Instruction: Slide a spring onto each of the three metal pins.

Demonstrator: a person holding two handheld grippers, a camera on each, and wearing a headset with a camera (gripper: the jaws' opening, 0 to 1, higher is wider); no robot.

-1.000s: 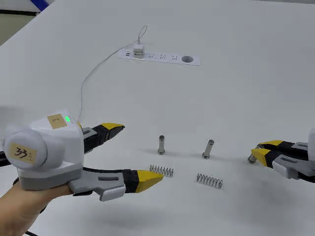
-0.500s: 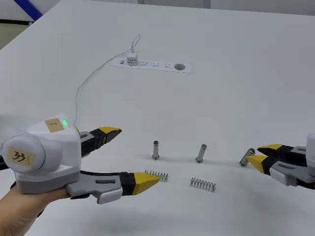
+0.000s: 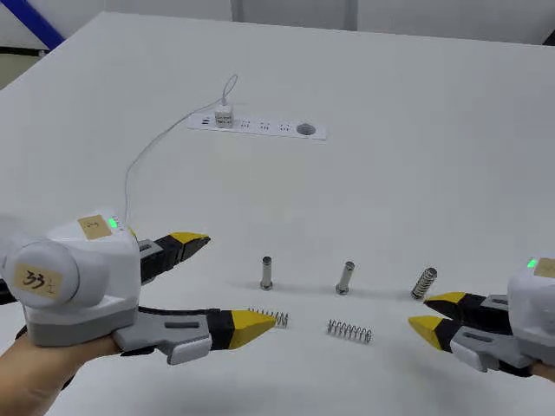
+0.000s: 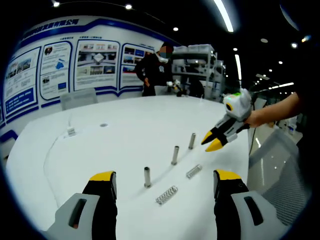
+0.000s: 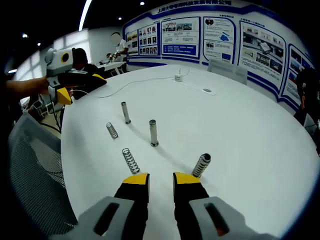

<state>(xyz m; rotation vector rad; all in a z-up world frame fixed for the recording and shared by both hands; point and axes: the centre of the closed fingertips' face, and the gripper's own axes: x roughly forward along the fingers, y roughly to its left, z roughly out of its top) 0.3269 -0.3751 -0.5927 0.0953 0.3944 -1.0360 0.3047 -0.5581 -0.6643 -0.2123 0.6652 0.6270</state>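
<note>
Left gripper point(image 3: 236, 277): jaws wide apart, empty; loose spring point(image 3: 269, 316) beside its near tip.
Right gripper point(image 3: 422, 312): jaws slightly apart, empty; spring-covered pin point(image 3: 423, 282) just beyond.

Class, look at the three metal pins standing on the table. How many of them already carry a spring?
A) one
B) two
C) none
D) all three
A: only the right-hand pin wears a spring. The middle pin and left pin stand bare, with the left loose spring and right loose spring lying in front of them.

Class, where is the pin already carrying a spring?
Head view: the sprung pin is right of the bare pins, just beyond the tips of the right gripper.
</note>
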